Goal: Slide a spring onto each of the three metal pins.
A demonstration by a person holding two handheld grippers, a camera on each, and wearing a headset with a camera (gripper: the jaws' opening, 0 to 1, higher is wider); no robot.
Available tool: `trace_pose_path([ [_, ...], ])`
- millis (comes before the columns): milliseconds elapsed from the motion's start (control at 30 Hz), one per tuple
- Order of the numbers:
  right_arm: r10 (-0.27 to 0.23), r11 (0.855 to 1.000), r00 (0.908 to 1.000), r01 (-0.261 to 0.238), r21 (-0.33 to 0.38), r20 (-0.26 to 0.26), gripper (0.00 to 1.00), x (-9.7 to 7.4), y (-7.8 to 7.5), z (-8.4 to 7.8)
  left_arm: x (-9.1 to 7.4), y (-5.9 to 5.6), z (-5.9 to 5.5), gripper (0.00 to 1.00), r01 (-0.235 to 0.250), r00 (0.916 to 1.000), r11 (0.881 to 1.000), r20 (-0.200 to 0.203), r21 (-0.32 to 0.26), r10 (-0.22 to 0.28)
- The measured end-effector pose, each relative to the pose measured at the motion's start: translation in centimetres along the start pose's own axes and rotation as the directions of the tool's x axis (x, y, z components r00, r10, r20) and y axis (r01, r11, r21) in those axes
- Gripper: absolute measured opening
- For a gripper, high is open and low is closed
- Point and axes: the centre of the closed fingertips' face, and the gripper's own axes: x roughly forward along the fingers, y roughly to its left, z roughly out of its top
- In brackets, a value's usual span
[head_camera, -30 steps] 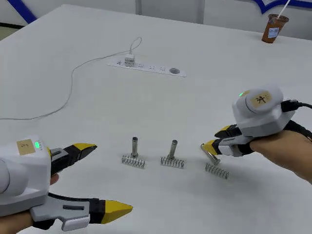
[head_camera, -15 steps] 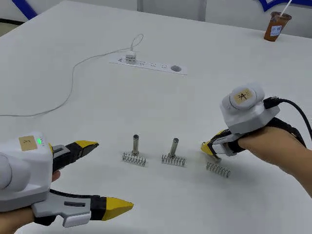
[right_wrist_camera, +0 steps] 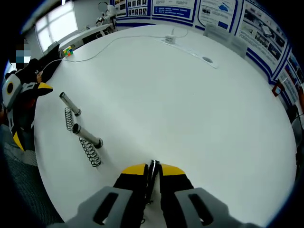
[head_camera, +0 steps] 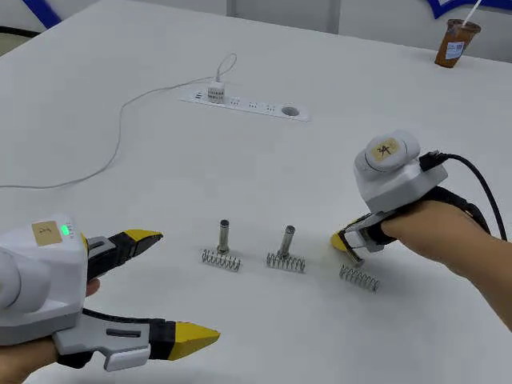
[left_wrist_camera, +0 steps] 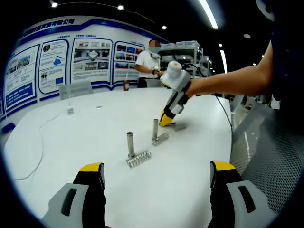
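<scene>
Two metal pins stand upright on the white table, the left pin (head_camera: 223,237) and the middle pin (head_camera: 286,240), each with a spring lying at its foot: the left spring (head_camera: 220,259) and the middle spring (head_camera: 286,262). A third spring (head_camera: 358,278) lies to the right. Just above that spring, my right gripper (head_camera: 344,242) is shut on the third pin (right_wrist_camera: 153,171), its tips pointing down at the table. My left gripper (head_camera: 172,286) is held wide open at the near left, well short of the pins, with nothing between its jaws. The left gripper view shows the pins (left_wrist_camera: 130,144) and the right gripper (left_wrist_camera: 167,118).
A white power strip (head_camera: 244,106) with a plug and a long cable (head_camera: 120,120) lies further back on the table. A drink cup (head_camera: 452,44) stands at the far right corner. A person (left_wrist_camera: 151,66) stands beyond the table.
My right hand has rolled so that the gripper's tips point more steeply down, with the pin still held above the right spring. The left gripper has stayed put.
</scene>
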Motion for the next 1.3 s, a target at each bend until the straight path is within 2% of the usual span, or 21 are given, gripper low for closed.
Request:
trace_pose_path([
  [400,-0.007,1.0,0.9993,0.007,0.021,-0.038,0.09,-0.08,0.17,-0.13,0.1,0.0,0.03,0.93,0.006,1.0,1.0,-0.005,0.002,-0.006],
  [833,-0.046,0.999,0.994,0.047,0.008,-0.099,0.09,0.08,0.17,-0.18,0.35,-0.16,0.04,0.93,0.013,0.9998,1.0,-0.015,0.006,-0.013],
  [900,-0.045,0.999,0.9941,0.046,0.012,-0.098,0.09,0.08,0.14,-0.2,0.37,-0.19,0.12,0.93,0.014,0.9998,1.0,-0.014,0.007,-0.014],
  [1167,-0.025,0.998,0.999,0.027,0.055,-0.037,0.09,0.19,-0.55,-0.27,0.19,-0.26,0.53,0.92,0.007,0.9999,1.0,-0.011,0.019,-0.007],
  [1300,-0.029,0.998,0.9993,0.03,0.046,-0.022,0.09,0.12,-0.5,-0.39,-0.06,-0.16,0.71,0.92,0.001,1.0,1.0,-0.008,0.024,-0.001],
])
